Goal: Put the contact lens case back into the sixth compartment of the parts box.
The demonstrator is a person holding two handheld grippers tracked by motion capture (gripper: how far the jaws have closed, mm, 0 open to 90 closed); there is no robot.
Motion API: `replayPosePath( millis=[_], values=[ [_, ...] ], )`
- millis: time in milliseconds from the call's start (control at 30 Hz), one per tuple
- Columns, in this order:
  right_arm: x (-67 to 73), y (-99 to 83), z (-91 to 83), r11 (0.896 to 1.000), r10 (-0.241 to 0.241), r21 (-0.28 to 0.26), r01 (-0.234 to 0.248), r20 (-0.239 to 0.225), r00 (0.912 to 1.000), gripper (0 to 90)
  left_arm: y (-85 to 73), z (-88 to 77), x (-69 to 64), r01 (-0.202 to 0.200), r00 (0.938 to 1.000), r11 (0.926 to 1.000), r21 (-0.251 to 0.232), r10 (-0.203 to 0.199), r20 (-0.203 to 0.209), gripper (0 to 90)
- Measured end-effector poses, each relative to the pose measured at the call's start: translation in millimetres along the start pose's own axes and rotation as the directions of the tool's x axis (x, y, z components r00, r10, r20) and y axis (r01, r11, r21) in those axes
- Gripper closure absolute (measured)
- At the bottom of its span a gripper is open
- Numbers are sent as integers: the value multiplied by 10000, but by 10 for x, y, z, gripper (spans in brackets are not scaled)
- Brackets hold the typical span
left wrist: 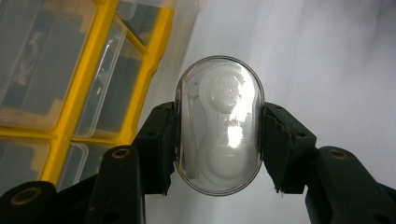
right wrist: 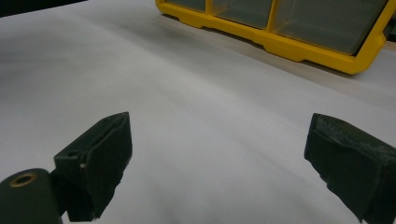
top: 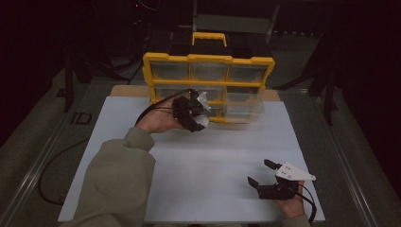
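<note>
The white sheet (top: 198,161) covers most of the table in front of me, and both my hands work above it. At its far edge stands the yellow organizer (top: 208,78), a frame of clear drawers in rows with a yellow handle on top; in the left gripper view its yellow bars (left wrist: 88,70) and clear drawer fronts run along the left side, and in the right gripper view its bottom edge (right wrist: 299,44) crosses the upper right. One clear drawer (top: 241,106) looks pulled out from the lower right of the frame (it is blurred, so I cannot tell how far).

My left arm, in an olive sleeve (top: 118,184), reaches up the sheet to the front of the organizer. My left gripper (top: 196,111) is up there, just before the lower drawers, and it pinches a small clear capsule (left wrist: 219,123). The two black pads press on the capsule's long sides, so the oval stands upright between them, with a white rounded piece inside it.

My right gripper (top: 262,172) rests near the sheet's near right corner, well apart from the organizer, with its grey plate on top. Its jaws are spread wide with only bare sheet between them.
</note>
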State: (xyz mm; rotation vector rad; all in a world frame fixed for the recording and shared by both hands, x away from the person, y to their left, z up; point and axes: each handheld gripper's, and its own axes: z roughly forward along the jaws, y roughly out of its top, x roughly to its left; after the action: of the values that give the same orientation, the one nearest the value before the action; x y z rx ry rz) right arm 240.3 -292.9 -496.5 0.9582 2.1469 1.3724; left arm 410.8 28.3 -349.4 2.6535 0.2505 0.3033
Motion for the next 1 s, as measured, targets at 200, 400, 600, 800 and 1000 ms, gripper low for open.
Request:
replayPosePath(
  millis=[200,400,600,800,1000],
  values=[
    [0,-1,0,10000,-2,-19,2,-14,10000,77,68,-36,62,-13,10000,10000,24,13,-64,492],
    [-1,2,1,10000,28,-46,-28,-27,10000,77,126,-44,117,-72,9998,9997,233,76,-167,492],
    [-1,4,1,10000,49,-69,-50,-63,10000,77,195,-78,160,-88,9998,9998,181,91,-184,492],
    [-3,5,-1,9999,62,-118,-63,-89,9999,76,249,-118,202,-51,9997,9999,97,53,-225,492],
    [-3,5,1,9999,72,-111,-73,-110,9999,76,265,-144,258,21,9996,10000,76,-19,-285,492]
  ],
)
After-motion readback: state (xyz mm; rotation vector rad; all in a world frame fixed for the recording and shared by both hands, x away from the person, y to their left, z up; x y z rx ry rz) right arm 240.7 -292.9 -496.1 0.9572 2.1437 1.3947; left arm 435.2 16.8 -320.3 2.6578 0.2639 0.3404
